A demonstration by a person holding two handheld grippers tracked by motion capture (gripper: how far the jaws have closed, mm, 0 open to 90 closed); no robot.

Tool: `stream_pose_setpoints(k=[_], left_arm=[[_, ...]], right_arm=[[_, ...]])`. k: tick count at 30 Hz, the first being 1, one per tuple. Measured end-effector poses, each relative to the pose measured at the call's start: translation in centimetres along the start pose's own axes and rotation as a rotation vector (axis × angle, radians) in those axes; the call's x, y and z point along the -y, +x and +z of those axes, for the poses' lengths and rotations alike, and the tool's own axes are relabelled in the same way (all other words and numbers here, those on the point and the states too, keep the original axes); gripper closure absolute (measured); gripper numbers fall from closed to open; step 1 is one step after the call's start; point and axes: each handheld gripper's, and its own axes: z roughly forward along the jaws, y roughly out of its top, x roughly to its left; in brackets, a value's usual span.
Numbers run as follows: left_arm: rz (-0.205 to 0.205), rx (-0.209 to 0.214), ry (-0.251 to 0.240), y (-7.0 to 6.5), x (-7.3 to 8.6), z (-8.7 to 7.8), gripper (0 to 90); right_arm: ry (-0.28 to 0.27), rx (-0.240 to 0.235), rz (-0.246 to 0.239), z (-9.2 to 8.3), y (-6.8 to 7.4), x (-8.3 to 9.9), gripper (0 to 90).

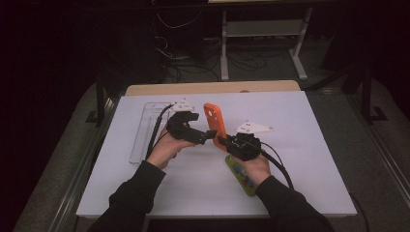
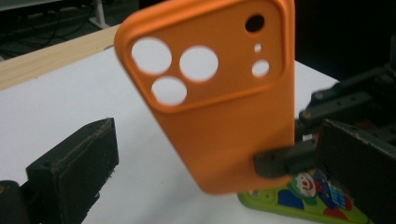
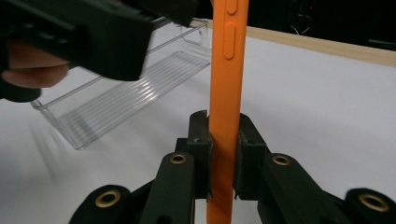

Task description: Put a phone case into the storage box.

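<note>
The right hand-held gripper [image 3: 223, 154] is clamped on an orange phone case [image 3: 228, 88], its two jaws pressing the case's lower part from either flat side. The case stands upright between them, rising above the jaws with its side buttons facing this gripper's camera. In the high view the case [image 1: 214, 121] lifts up and away from the right hand-held gripper [image 1: 223, 141], off the white worktop [image 1: 300, 159].

The left hand-held gripper [image 2: 205, 163] has its jaws spread wide, one to each side of the case [image 2: 219, 102], neither touching it. The case's back with its camera cut-outs faces this gripper.

A green patterned case [image 1: 240, 175] lies on the worktop under the right hand. A clear plastic tray [image 3: 116, 100] lies beyond the left hand-held gripper [image 1: 205, 137].
</note>
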Motion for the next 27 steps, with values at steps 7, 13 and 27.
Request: stream_pose_setpoints(k=[7,13,27], left_arm=[[-0.008,0.002,-0.024,0.4,0.1,0.1,0.0],[-0.003,0.017,-0.041,0.3,0.1,0.3,0.0],[-0.008,0.02,-0.08,0.1,0.3,0.6,0.4]], right_arm=[[0.002,-0.027,-0.004,0.2,1.1,0.1,77.9],[0.001,-0.04,-0.019,0.4,1.6,0.2,77.9],[0.003,-0.049,-0.03,0.6,2.3,0.5,77.9]])
